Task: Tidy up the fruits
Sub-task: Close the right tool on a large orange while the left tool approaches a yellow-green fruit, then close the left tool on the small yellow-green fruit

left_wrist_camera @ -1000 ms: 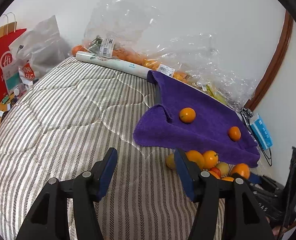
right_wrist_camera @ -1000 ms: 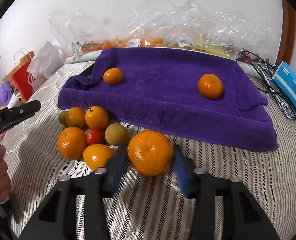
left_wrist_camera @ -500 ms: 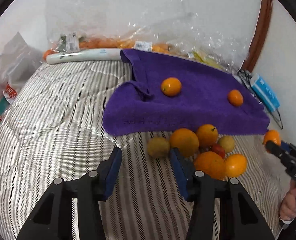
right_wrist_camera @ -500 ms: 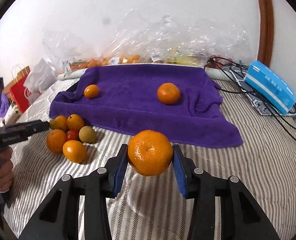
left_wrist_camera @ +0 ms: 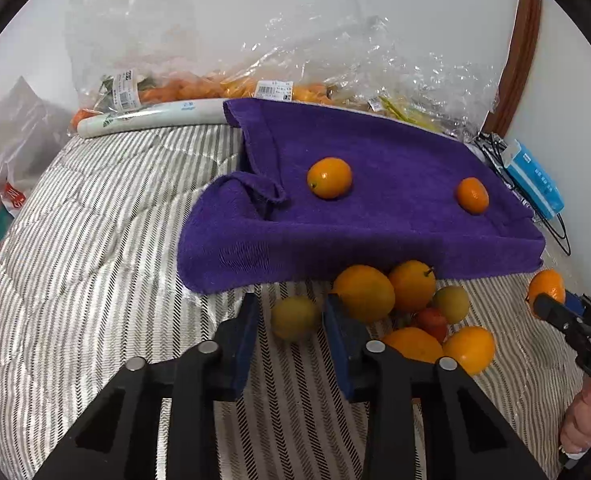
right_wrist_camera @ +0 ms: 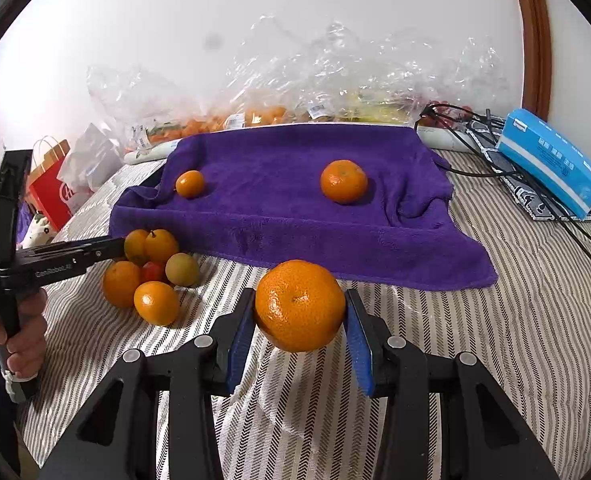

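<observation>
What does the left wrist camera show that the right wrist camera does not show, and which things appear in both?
Only the left wrist view shows the left gripper closed around a small yellow-green fruit. Only the right wrist view shows the full tangerine squeezed in the right gripper, and the red paper bag whole. Both show the purple towel carrying two orange fruits, the fruit pile and the blue box.

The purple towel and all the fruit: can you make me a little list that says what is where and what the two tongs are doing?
On the purple towel: small orange, bigger orange
Fruit pile: on the striped cover, beside the towel's front edge
Right tongs: shut on a big orange, held above the cover
Left tongs: closed around a yellow-green fruit at the pile's edge
Behind the towel: clear plastic bags
</observation>
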The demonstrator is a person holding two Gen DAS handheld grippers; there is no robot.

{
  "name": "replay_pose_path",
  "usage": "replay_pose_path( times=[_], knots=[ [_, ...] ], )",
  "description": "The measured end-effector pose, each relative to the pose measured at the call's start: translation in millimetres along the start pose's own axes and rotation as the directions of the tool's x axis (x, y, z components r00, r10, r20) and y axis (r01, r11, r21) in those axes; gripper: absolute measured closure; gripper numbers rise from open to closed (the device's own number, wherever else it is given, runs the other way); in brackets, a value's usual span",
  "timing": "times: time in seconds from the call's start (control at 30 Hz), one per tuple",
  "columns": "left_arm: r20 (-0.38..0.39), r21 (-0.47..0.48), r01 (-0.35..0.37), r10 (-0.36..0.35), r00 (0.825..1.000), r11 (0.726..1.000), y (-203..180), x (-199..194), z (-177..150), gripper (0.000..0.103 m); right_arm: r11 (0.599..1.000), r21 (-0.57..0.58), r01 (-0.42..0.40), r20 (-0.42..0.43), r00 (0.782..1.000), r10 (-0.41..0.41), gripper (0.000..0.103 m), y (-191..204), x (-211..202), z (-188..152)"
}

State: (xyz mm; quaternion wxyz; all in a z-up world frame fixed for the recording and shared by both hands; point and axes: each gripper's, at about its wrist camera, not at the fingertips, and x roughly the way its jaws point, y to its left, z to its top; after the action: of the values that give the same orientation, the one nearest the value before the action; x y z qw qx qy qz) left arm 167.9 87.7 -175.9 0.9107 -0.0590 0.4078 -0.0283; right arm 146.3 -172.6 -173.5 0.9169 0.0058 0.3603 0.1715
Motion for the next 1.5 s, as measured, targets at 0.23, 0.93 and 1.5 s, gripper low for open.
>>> replay_pose_path(
  times=[0.23,0.93,1.5],
  knots=[
    [0.001,-0.037,0.050,-0.050,0.999,0.998,6,-1,-3,0.078,1.000,-0.012,-0.007,-0.018,1.000,0.006,0.060,2,4,1],
    [0.137,-0.045,0.065,-0.059,0.989,0.997,7,-26,-4,0.078,1.000,-0.010,0.001,0.000,1.000,-0.001,0.060,2,0,0],
    [0.195,-0.028,0.068,-0.062,0.979,0.997,4,-36,-4,0.078,1.000,-0.007,0.001,0.027,1.000,-0.001,0.060,3,-5,-1]
  ],
)
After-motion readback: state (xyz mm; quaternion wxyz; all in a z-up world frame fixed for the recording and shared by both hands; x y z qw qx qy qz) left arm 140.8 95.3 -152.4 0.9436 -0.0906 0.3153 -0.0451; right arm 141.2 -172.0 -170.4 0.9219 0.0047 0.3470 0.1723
